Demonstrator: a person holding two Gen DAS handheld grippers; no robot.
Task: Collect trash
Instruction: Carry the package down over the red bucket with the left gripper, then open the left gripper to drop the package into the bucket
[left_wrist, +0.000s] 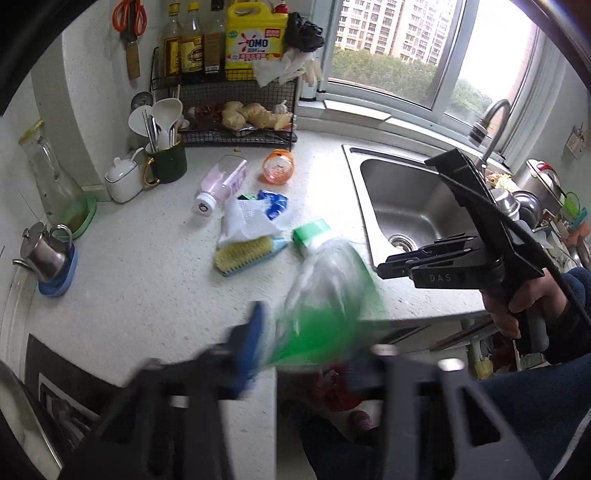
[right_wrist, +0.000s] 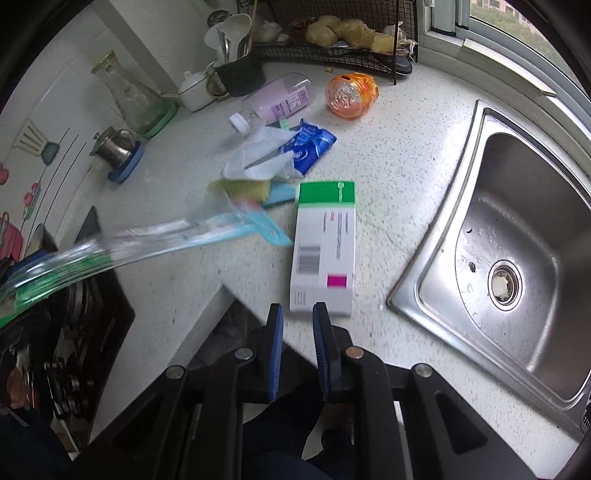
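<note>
Risk: left gripper (left_wrist: 314, 354) clamps a green-clear plastic bottle (left_wrist: 328, 295) by its base only; motion blur, so it could slip or swing into the box (right_wrist: 325, 247) just ahead of right gripper (right_wrist: 298, 314). Right gripper nearly closed, empty. Left's right pad blurred; bin not visible.

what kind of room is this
A home kitchen, most likely: a steel sink with a faucet set in a speckled counter, a rack of sauce bottles and ginger, and a stove at the counter's edge.
</note>
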